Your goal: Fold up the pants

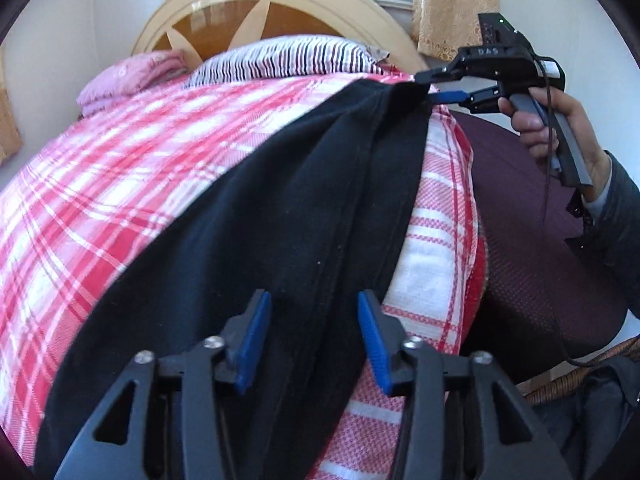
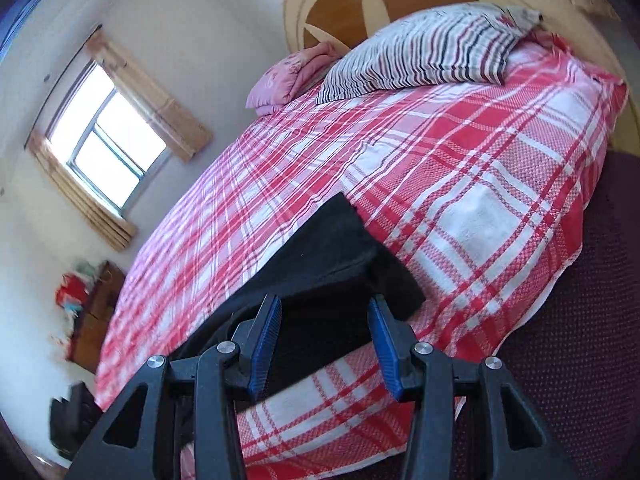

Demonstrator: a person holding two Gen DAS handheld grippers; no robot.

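Black pants (image 1: 248,240) run past the bottom edge

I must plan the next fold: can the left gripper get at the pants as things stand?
Probably yes. The left gripper hovers right over the pants with jaws apart, and nothing lies between them. The right gripper is at the far end, out of the way.

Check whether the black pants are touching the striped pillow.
Apart. The right wrist view shows a broad stretch of plaid bedsheet between the far end of the pants and the pillow.
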